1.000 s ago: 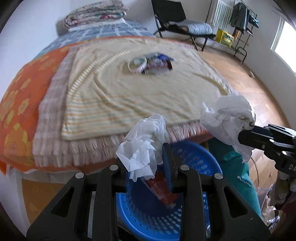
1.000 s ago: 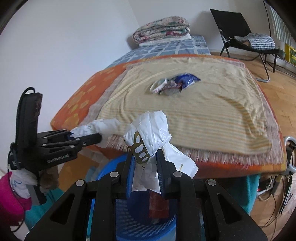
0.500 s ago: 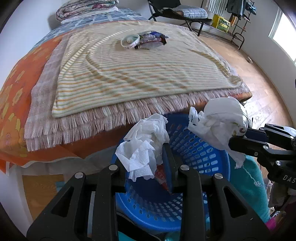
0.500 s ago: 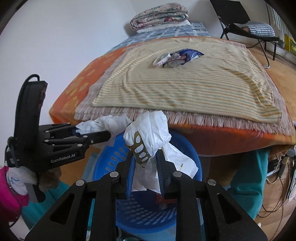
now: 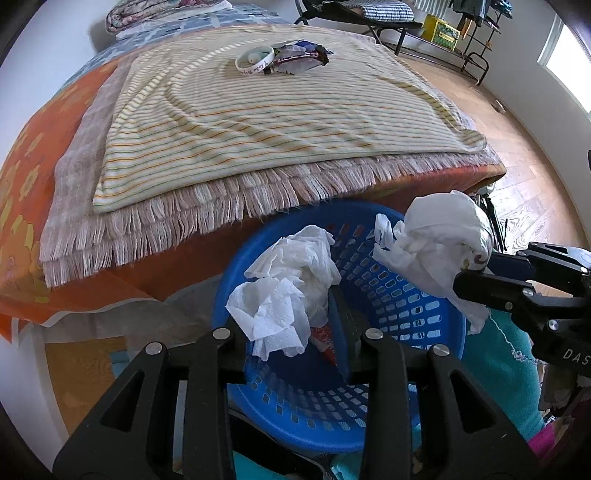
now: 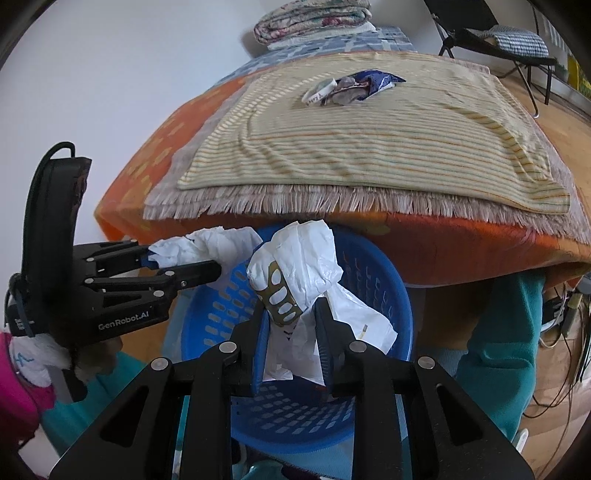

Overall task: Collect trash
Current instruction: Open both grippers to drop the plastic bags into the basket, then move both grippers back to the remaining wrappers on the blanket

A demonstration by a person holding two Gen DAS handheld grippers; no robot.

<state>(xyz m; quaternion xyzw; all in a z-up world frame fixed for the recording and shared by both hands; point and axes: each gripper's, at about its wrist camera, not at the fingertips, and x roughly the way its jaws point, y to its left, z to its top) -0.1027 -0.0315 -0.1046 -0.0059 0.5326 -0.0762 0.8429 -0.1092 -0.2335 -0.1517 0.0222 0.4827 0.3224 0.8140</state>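
My left gripper (image 5: pixel 295 321) is shut on a crumpled white paper towel (image 5: pixel 288 288) and holds it over the blue perforated basket (image 5: pixel 436 306). My right gripper (image 6: pixel 291 325) is shut on a crumpled white plastic bag (image 6: pixel 303 273) with a gold print, also over the basket (image 6: pixel 384 295). Each gripper shows in the other's view: the right one (image 5: pixel 480 280) at right, the left one (image 6: pixel 184 266) at left. A red wrapper (image 5: pixel 325 339) lies in the basket. More trash, a white band (image 5: pixel 255 61) and dark wrappers (image 5: pixel 303 59), lies far back on the bed.
The bed with a striped blanket (image 5: pixel 277 110) and fringed throw (image 5: pixel 184 221) overhangs the basket's far side. Teal cloth (image 5: pixel 498 369) surrounds the basket. A folding chair (image 6: pixel 491 37) and wooden floor (image 5: pixel 517 140) lie to the right. Folded quilts (image 6: pixel 314 14) sit at the bed's far end.
Both grippers have dropped lower and come over the blue basket, still holding their trash. The bed top has receded upward in both views.
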